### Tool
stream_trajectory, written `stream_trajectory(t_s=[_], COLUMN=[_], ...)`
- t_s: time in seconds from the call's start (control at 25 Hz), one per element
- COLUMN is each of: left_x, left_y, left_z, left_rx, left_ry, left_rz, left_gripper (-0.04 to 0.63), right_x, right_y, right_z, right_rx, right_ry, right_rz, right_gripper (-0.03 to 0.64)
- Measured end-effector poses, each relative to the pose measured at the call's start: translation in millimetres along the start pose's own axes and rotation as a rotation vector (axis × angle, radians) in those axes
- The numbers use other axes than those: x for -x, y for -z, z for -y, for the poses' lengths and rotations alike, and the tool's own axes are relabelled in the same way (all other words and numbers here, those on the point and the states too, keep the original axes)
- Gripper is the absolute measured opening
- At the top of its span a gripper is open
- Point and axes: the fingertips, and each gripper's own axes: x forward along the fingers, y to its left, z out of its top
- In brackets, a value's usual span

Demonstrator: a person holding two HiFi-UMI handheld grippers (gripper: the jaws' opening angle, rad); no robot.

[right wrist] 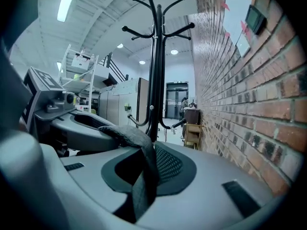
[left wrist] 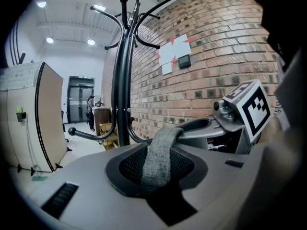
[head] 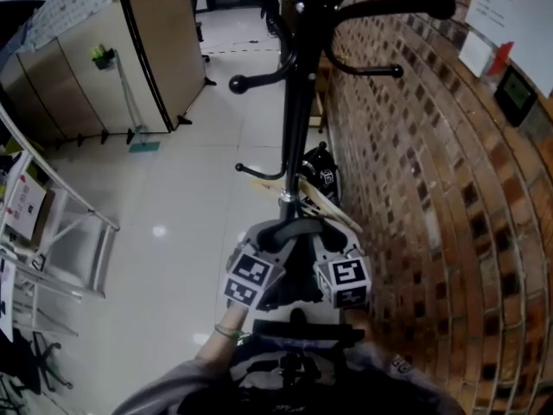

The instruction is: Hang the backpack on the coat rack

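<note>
A black coat rack [head: 298,119] with curved, ball-tipped hooks stands straight ahead, close to the brick wall; its pole also shows in the left gripper view [left wrist: 123,95] and the right gripper view [right wrist: 154,80]. My left gripper [head: 263,236] and right gripper [head: 333,239] sit side by side just short of the pole. Each is shut on the backpack's grey woven strap [left wrist: 160,157] [right wrist: 136,145], which arches between them [head: 298,226]. The dark backpack [head: 294,370] hangs below them at the frame's bottom, mostly hidden.
The brick wall [head: 432,188] runs along the right, with papers and a small panel [head: 517,93] on it. A wooden stand and a dark object [head: 321,175] sit at the rack's base. A tall cabinet [head: 130,59] and a metal shelf frame [head: 60,240] stand left. A person [left wrist: 91,110] is far off.
</note>
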Motion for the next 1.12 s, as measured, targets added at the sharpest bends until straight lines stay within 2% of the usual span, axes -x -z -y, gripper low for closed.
stream_trajectory(t_s=[0.28, 0.48, 0.6, 0.8, 1.0, 1.04, 1.08, 1.12], left_x=[-19, -29, -37, -45, -45, -43, -40, -37], left_y=[6, 18, 22, 26, 28, 28, 27, 26], left_z=[-25, -31, -35, -36, -35, -35, -35, -35], left_rx=[-0.008, -0.006, 0.013, 0.029, 0.04, 0.056, 0.074, 0.09], left_ry=[-0.059, -0.084, -0.085, -0.081, -0.126, -0.132, -0.132, -0.13], left_rz=[-0.036, -0.067, -0.074, -0.065, -0.034, -0.024, -0.014, -0.007], left_gripper=[0.115, 0.115, 0.117, 0.117, 0.118, 0.126, 0.138, 0.151], right_x=[-37, -48, -57, -67, -66, -63, -59, -54], right_y=[18, 14, 19, 41, 49, 48, 46, 43], right_z=[16, 11, 15, 24, 23, 21, 20, 18], right_rx=[0.079, 0.013, 0.027, 0.121, 0.336, 0.332, 0.295, 0.238], right_ry=[-0.076, -0.109, -0.115, -0.115, -0.052, -0.046, -0.044, -0.046], right_rz=[-0.044, -0.052, -0.065, -0.083, -0.134, -0.138, -0.137, -0.132], right_gripper=[0.066, 0.066, 0.066, 0.067, 0.074, 0.089, 0.12, 0.121])
